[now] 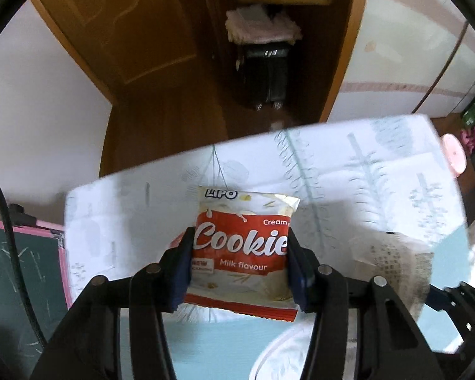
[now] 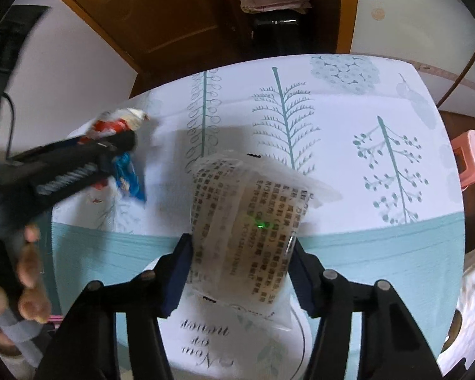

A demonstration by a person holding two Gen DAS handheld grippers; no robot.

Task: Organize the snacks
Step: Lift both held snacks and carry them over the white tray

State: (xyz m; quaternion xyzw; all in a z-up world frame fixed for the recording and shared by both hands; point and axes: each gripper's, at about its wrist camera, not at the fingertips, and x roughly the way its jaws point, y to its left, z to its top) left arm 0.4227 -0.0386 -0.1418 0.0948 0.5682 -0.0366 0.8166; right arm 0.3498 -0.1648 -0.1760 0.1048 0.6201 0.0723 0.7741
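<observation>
Home (wooden door (image 1: 136,41), tablecloth (image 2: 348,120))

We could not read the motion-blurred print on the clear snack packet (image 2: 240,231). The left gripper (image 2: 123,145) hid most of its cookie packet (image 2: 117,125), and the tablecloth (image 1: 348,171) smeared.

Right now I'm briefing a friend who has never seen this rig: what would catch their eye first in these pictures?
Likely the red-and-white Lipo Cookie packet, clamped between the left gripper pads above the tree-print tablecloth. Next, the translucent snack pouch covered in dark print, gripped by the right gripper with a green light spot on it. In the right wrist view, a small blue wrapper shows under the left gripper.
</observation>
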